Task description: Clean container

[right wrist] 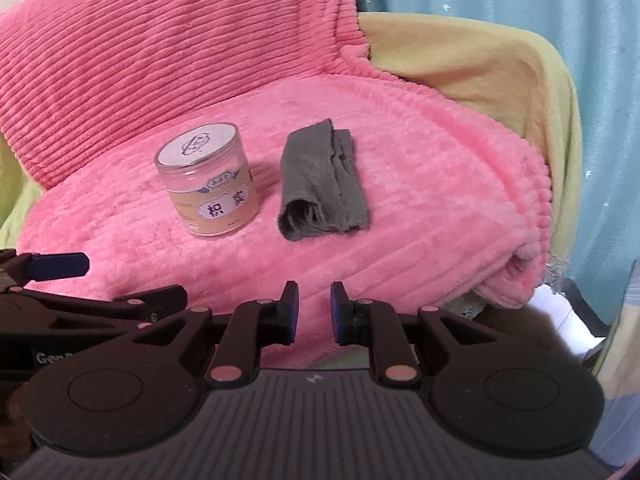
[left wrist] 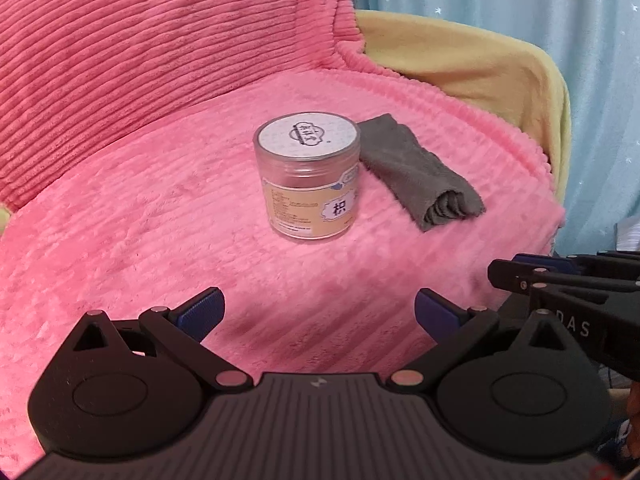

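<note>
Now hovering both grippers short of jar (left wrist: 307, 178) standing on pink blanket (left wrist: 160, 220), cloth (right wrist: 323, 184) beside it. Left gripper (left wrist: 318, 314) spread wide, right gripper (right wrist: 314, 310) narrowed, empty. Judging jar light, slick plastic — gripping sidewall; cloth soft, pinching fold.

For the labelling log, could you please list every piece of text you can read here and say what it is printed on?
"枳实": front label of the jar.
"DAS": body of the right gripper.
"Gen", cut off: body of the left gripper.
Lid emblem and the jar's fine print: too small and blurred to read.
Grey cloth: no text.
</note>
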Available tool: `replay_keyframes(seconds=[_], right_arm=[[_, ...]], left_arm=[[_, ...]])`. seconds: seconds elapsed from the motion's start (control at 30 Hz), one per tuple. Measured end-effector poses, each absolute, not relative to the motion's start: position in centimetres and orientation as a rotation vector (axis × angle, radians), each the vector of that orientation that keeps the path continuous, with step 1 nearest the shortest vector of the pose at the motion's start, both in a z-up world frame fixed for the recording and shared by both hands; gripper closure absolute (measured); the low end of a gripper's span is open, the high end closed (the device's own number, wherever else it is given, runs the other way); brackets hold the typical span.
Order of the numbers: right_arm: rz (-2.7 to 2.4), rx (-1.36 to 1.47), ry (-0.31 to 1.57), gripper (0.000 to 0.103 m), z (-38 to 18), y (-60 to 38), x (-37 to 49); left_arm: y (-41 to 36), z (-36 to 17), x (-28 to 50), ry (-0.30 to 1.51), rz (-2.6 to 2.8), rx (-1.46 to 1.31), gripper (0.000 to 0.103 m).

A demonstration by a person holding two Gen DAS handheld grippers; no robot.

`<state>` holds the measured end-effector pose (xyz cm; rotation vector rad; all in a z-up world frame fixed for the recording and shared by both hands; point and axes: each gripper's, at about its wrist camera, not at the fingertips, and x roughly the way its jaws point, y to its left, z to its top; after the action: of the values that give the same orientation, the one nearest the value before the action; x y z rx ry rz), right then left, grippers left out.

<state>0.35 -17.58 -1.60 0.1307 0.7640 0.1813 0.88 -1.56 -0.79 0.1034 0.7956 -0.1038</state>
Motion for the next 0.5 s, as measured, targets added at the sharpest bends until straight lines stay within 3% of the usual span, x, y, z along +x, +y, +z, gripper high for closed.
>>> replay_keyframes(seconds=[0.5], right_arm=[[0.239, 0.139, 0.790, 0.089, -1.3, -16.6, 2.2]], left_arm=[[0.3, -2.6, 1.3, 0.796, -0.023, 0.209, 0.001]])
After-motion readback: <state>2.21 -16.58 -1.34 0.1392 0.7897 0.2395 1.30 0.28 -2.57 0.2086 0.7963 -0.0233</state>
